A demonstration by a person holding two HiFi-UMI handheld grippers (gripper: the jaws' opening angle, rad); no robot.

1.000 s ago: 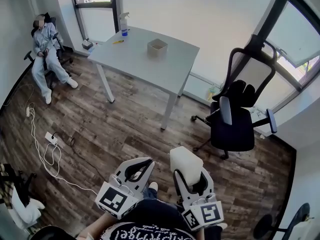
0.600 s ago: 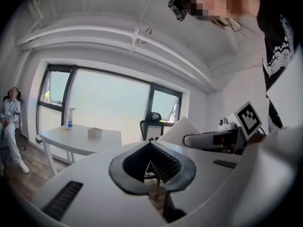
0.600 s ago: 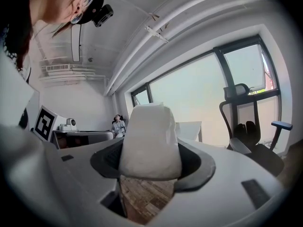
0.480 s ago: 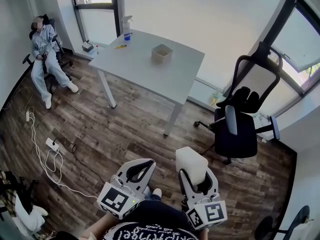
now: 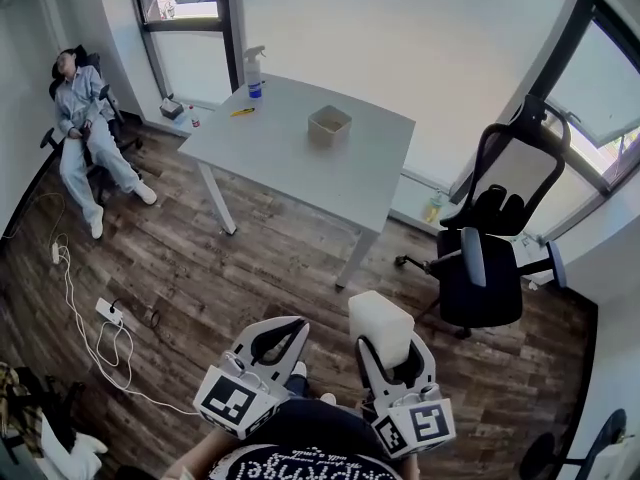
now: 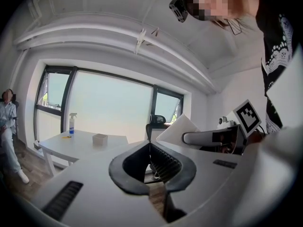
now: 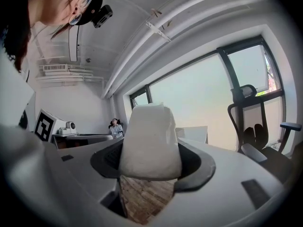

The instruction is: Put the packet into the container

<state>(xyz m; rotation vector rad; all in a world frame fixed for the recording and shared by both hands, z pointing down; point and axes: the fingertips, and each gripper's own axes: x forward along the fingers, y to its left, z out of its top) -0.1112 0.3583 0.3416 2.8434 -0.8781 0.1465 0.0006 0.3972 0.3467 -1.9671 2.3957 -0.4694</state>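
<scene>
- jaws first: on our right gripper they're clamped on the packet, a pale, soft-looking block pinched at its lower part between the two dark pads, with most of it sticking out past the tips.
- over to our left gripper: its jaws are brought together, the tips touching, and only the oval gap behind the tips is left. nothing sits between them.
- from the head view we've got both grippers held low and close in front of the body, side by side, marker cubes nearest to us and jaws pointing forward over the wooden floor.
- the left one angles slightly inward toward the right one, and the right one points more or less straight ahead. the two are near each other but not touching.
- so the packet is up in the air in the right gripper's hold, well apart from the table.
- the container is a small, light, open-topped box, upright on the tabletop toward the far side. from here we can't tell what's inside it.
- also on that table, at the far left end, are a spray bottle with a blue base and, just beside it, a small yellow pen-like thing.
- off to the right of the table stands a black office chair by the window.
- at far left a person sits slumped back in another chair.
- a white cable and power strip lie on the floor at our left.
</scene>
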